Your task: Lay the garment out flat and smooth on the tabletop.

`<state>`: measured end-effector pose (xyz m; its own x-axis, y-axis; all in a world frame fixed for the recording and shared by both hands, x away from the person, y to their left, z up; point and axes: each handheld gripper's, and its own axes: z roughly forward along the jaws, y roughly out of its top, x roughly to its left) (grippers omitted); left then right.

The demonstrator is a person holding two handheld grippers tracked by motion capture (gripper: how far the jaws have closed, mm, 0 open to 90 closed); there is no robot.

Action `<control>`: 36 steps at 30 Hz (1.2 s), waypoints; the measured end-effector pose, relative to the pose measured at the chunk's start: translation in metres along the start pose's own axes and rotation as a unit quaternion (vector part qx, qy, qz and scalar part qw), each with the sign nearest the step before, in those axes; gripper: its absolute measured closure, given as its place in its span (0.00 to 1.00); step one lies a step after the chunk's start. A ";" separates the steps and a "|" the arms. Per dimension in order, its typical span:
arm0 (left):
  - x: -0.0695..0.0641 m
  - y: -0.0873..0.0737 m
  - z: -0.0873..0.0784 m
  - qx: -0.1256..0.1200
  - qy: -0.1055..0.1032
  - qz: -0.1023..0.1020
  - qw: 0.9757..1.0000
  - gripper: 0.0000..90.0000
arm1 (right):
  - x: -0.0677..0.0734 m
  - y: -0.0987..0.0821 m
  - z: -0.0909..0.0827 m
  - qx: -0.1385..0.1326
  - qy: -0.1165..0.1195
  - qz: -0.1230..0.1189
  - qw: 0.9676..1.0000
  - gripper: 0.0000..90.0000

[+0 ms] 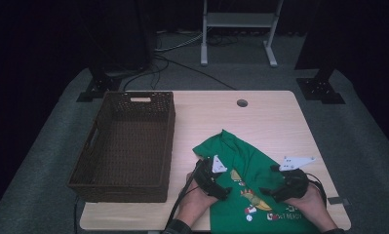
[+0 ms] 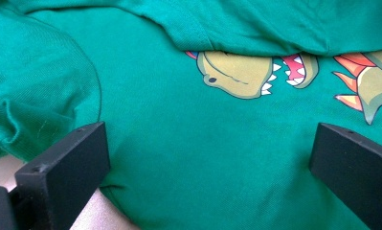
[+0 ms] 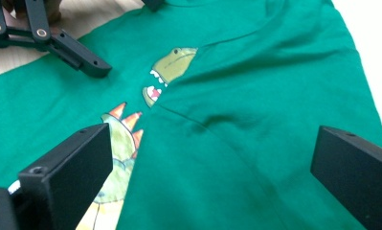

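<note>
A green T-shirt [image 1: 248,168] with a dinosaur print [image 1: 253,197] lies partly folded at the table's front right, a flap turned over the print. My left gripper [image 1: 220,189] is open just above the shirt's left side. Its view looks onto green cloth [image 2: 179,143] and the dinosaur's head [image 2: 241,74]. My right gripper [image 1: 272,191] is open over the shirt's right side, jaws spread wide above the folded flap [image 3: 255,120]. In the right gripper view the left gripper's fingers [image 3: 76,52] show at top left, beside the dinosaur print [image 3: 167,69].
A dark brown wicker basket [image 1: 126,146] stands with nothing in it on the left half of the wooden table [image 1: 270,114]. A round cable hole [image 1: 242,103] sits near the table's far edge. A white stand [image 1: 238,29] and cables are on the floor behind.
</note>
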<state>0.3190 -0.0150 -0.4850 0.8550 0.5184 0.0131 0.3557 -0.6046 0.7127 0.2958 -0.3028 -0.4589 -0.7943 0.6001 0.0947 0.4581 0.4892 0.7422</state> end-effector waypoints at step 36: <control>0.000 0.000 0.000 0.000 0.000 0.000 1.000 0.00 | 0.014 0.015 0.023 -0.002 0.028 -0.027 0.999 0.21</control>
<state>0.3191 -0.0152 -0.4849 0.8545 0.5193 0.0133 0.3564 -0.6046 0.7123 0.3008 -0.2724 -0.4617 -0.8387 0.5370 0.0908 0.4127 0.5180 0.7493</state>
